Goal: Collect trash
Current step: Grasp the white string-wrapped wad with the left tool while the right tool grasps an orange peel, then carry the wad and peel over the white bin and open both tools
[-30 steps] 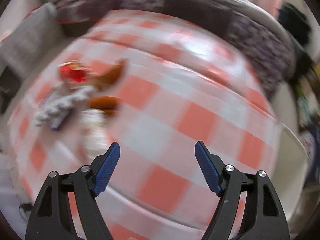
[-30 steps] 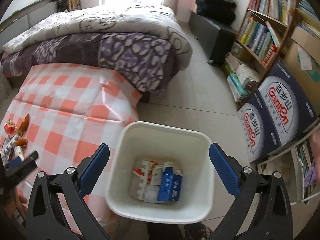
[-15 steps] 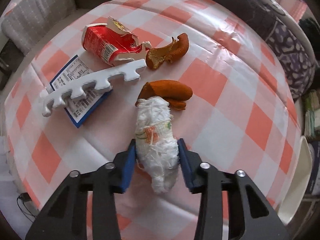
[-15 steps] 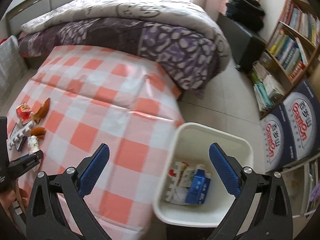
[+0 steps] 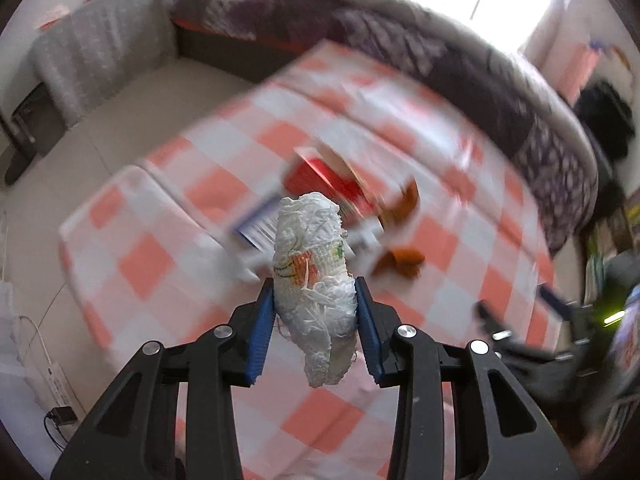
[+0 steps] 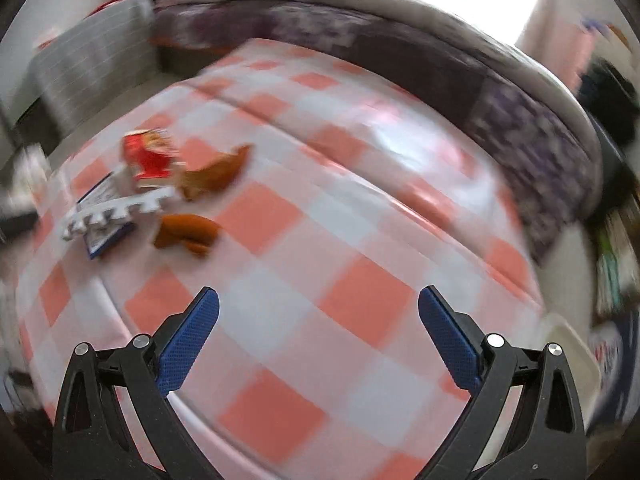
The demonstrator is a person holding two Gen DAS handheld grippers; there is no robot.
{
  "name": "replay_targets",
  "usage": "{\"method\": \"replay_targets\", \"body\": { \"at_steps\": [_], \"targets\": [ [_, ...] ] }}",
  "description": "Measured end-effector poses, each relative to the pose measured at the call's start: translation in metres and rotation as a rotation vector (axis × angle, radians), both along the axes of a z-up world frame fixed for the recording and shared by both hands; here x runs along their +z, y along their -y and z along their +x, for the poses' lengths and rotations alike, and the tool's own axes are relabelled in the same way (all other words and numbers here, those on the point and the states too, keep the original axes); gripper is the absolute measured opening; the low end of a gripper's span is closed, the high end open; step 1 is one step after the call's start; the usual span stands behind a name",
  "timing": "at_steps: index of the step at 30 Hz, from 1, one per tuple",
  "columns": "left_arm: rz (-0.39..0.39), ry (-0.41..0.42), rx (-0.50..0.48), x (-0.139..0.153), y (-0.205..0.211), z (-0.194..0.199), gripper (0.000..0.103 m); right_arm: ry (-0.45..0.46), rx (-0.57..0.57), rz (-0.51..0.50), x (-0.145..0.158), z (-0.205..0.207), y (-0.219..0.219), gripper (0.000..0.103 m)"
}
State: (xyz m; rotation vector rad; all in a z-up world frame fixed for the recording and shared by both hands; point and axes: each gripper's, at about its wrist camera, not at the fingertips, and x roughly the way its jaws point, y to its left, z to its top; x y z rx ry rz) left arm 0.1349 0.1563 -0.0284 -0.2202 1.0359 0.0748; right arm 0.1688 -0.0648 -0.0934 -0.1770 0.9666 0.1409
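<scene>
Left wrist view: the left tongs (image 5: pixel 315 300) are pinching a white wad of wrapping (image 5: pixel 314 280) between their blue pads, lifted clear of the checked counter (image 5: pixel 168 216). The wad's long axis runs straight ahead along the tongs, one end pointing forward past the tips, the other hanging back and down between the arms. Ahead of the tips, blurred, lie a red carton (image 5: pixel 324 178), two brown scraps (image 5: pixel 400 260) and a blue-edged card (image 5: pixel 256 228). The right tongs show as a dark blur off to the right of the left tongs.

Right wrist view: the right tongs (image 6: pixel 318 330) are spread wide and hold nothing. The remaining trash lies ahead and to their left on the counter (image 6: pixel 360 304): the red carton (image 6: pixel 150 156), a white notched foam strip (image 6: pixel 116 214) lying crosswise, and the nearer brown scrap (image 6: pixel 186 234), its long axis also roughly crosswise to the tongs. A white bin (image 6: pixel 572 344) shows only as a rim low to the right of these tongs; the wad's drop, I judge, turns on swinging toward that side.
</scene>
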Motion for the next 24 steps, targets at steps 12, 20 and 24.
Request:
{"method": "replay_targets", "body": {
  "at_steps": [12,20,24],
  "targets": [
    [-0.109,0.055,0.058,0.027,-0.021,0.0,0.039,0.021,0.222,0.028,-0.025,0.037,-0.069,0.08],
    [-0.113,0.04,0.066,0.021,-0.023,0.0,0.039,-0.048,0.248,0.054,-0.036,0.044,-0.077,0.02],
    [-0.111,0.047,0.067,0.023,-0.023,0.0,0.039,-0.041,0.212,0.043,-0.027,0.037,-0.075,0.016]
  ]
}}
